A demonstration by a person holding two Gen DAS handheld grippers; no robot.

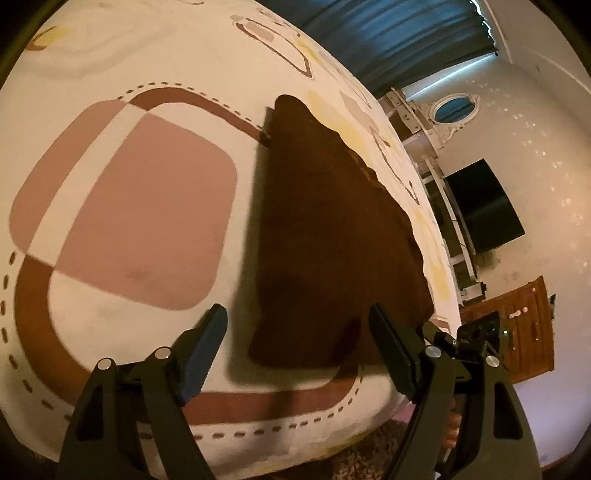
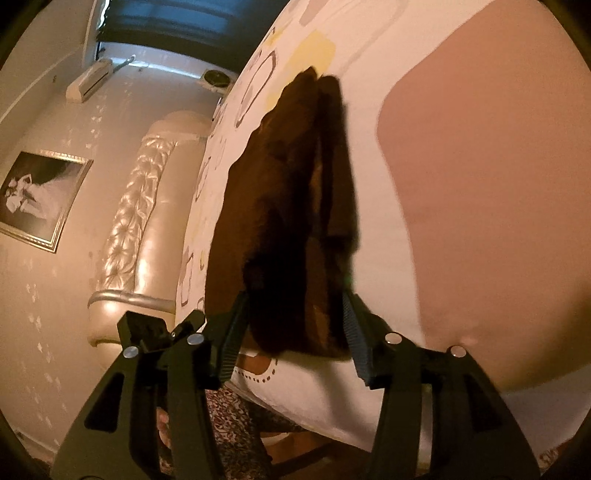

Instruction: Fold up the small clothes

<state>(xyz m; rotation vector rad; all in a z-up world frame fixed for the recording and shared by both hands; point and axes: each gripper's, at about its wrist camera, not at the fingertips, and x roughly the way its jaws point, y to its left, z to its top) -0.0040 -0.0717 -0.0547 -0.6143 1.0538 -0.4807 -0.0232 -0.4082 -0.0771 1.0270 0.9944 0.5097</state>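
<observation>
A dark brown garment [image 1: 332, 240] lies flat on the patterned bed sheet [image 1: 129, 206], tapering toward the far end. My left gripper [image 1: 299, 317] is open, its fingers hovering over the garment's near edge, holding nothing. In the right wrist view the same brown garment [image 2: 288, 206] looks folded lengthwise with a raised fold along its right side. My right gripper [image 2: 295, 299] is open with its jaws on either side of the garment's near end; the fingertips are partly hidden behind the cloth.
The bed's near edge [image 1: 295, 435] curves just below the grippers. A tufted headboard [image 2: 140, 206] and framed picture [image 2: 37, 199] are at left. A dark TV [image 1: 484, 203], wooden cabinet [image 1: 524, 325] and blue curtain [image 1: 399, 33] stand beyond the bed.
</observation>
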